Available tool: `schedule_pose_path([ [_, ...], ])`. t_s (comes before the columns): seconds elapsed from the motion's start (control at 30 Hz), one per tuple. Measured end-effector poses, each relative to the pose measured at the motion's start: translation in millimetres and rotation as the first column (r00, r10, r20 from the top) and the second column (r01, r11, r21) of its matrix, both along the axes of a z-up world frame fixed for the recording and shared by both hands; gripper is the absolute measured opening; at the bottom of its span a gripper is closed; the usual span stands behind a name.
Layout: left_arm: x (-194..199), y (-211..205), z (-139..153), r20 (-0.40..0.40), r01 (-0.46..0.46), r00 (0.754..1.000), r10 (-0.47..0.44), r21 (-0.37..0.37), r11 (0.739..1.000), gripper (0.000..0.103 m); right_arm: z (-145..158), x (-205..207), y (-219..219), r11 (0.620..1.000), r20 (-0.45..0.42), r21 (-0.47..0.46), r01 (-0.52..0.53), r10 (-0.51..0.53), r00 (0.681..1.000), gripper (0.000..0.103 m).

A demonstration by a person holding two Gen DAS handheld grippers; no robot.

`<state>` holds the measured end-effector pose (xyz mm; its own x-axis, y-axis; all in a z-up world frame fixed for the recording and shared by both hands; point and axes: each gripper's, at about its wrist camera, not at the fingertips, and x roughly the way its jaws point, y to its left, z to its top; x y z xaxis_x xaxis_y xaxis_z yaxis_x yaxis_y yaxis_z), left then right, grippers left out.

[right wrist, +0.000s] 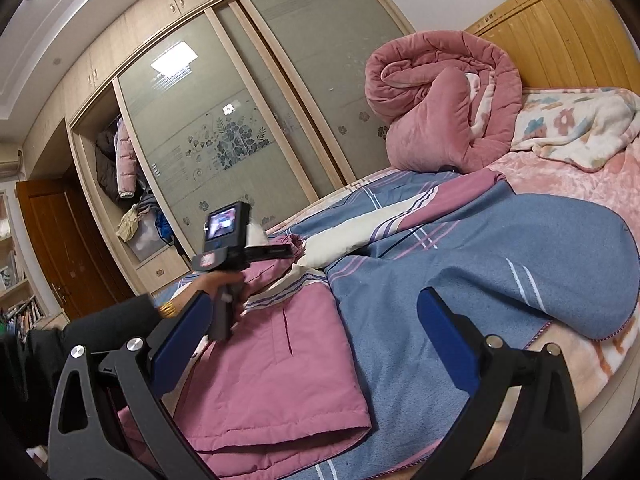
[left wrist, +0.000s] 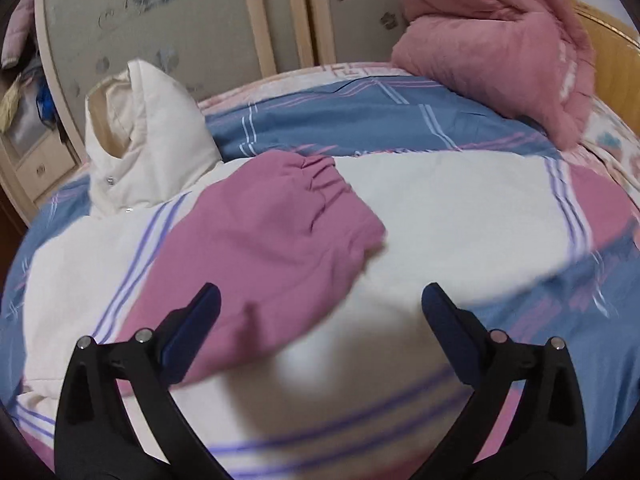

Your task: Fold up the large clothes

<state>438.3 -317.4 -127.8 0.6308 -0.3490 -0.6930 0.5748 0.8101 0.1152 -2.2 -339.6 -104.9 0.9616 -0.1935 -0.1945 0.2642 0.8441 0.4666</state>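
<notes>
The jacket (left wrist: 440, 208), a padded white and pink garment with thin purple stripes, lay spread flat across the blue plaid bedspread (left wrist: 360, 120) in the middle of the bed. Its white hood (left wrist: 148, 136) stood up toward the bed's far left edge. 1 pink sleeve (left wrist: 272, 240) was folded inward over the white body, its gathered cuff (left wrist: 320, 176) pointing toward the far side of the bed.

The left gripper (left wrist: 320, 320) hung above the jacket, angled down, with its 2 blue-padded fingers (left wrist: 192, 332) spread wide apart. Nothing was held; the sleeve lay under and just beyond the left finger, and the pads did not press on it. The lower part of this view was blurred.

The right gripper (right wrist: 316, 340) sat low near the bed's near edge, jaws also wide and empty. Between and below its fingers lay the jacket's pink lower panel (right wrist: 280, 380) and the bedspread. From this side, a person's hand (right wrist: 220, 284), with a gold bracelet (right wrist: 168, 311) and a dark sleeve (right wrist: 108, 324), gripped the handle of the left gripper over the jacket.

A rolled pink quilt (right wrist: 436, 108) rested at the head end, by the wooden headboard (right wrist: 560, 28), with a floral blanket (right wrist: 572, 128) beside it. Sliding wardrobe doors (right wrist: 240, 120) stood beyond the bed's far edge.
</notes>
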Motion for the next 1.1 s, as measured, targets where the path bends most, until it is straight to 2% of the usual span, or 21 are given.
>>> schedule_pose_path([
  [0.1, -33, 40, 21, 0.056, 0.005, 0.998, -0.003, -0.026, 1.000, 0.101, 1, 1, 3, 1.000, 0.000, -0.009, 0.003, -0.003, 1.000, 0.102],
  [0.27, -119, 151, 64, 0.172, -0.042, 0.984, 0.052, -0.060, 0.997, 0.101, 3, 1, 10, 0.999, -0.008, -0.033, 0.004, -0.004, 1.000, 0.102],
  [0.37, -154, 219, 70, 0.146, -0.106, 0.983, 0.112, -0.049, 0.993, 0.101, 4, 1, 13, 0.999, -0.016, -0.039, 0.010, -0.011, 1.000, 0.102],
  [0.47, -181, 277, 70, 0.081, -0.160, 0.983, 0.167, -0.091, 0.983, 0.101, 6, -1, 17, 0.998, -0.020, -0.059, 0.021, -0.022, 1.000, 0.102],
  [0.57, -209, 319, 69, 0.096, -0.212, 0.970, 0.223, -0.113, 0.971, 0.101, 9, -1, 26, 0.994, -0.036, -0.107, 0.035, -0.039, 0.999, 0.102],
  [0.63, -221, 336, 67, 0.122, -0.237, 0.960, 0.252, -0.127, 0.963, 0.101, 12, -3, 35, 0.986, -0.044, -0.160, 0.048, -0.055, 0.997, 0.102],
  [0.73, -229, 353, 62, 0.117, -0.260, 0.952, 0.283, -0.184, 0.948, 0.101, 16, -6, 45, 0.973, -0.050, -0.222, 0.066, -0.079, 0.996, 0.102],
  [0.9, -232, 370, 55, 0.137, -0.258, 0.946, 0.295, -0.238, 0.936, 0.101, 18, -10, 57, 0.948, -0.065, -0.305, 0.090, -0.115, 0.991, 0.102],
  [1.0, -235, 377, 56, 0.141, -0.239, 0.947, 0.288, -0.285, 0.928, 0.101, 19, -11, 62, 0.931, -0.074, -0.349, 0.104, -0.138, 0.988, 0.102],
  [1.1, -237, 379, 56, 0.118, -0.207, 0.959, 0.257, -0.325, 0.923, 0.101, 18, -9, 61, 0.926, -0.090, -0.360, 0.110, -0.152, 0.984, 0.102],
])
